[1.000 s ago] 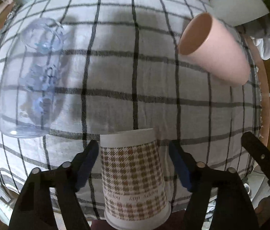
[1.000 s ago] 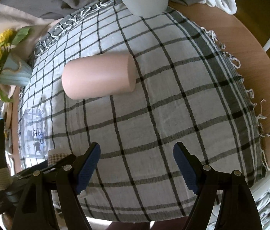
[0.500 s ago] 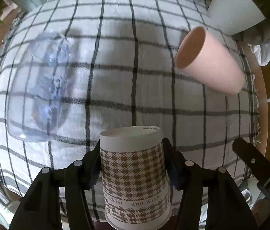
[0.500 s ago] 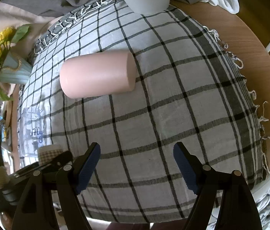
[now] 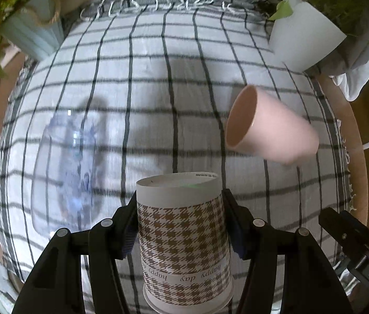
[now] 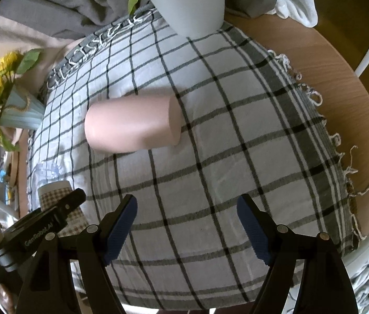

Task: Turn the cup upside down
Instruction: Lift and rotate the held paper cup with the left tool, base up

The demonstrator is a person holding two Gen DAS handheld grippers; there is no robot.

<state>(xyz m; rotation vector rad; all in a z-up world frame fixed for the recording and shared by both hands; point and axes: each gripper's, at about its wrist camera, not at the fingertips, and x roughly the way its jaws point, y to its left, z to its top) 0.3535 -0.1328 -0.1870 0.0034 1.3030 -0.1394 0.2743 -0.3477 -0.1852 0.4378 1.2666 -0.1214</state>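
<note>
Left gripper (image 5: 180,231) clamps houndstooth paper cup (image 5: 183,238) mid-wall, base fwd, over checked cloth (image 5: 158,104) w/ right gripper (image 6: 187,225) wide open, empty; risk: excess squeeze buckles thin wall, or cup slips during rotation.

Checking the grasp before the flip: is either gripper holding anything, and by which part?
The left gripper holds the houndstooth paper cup by its side walls, near the narrow end. The right gripper is open and empty.
</note>
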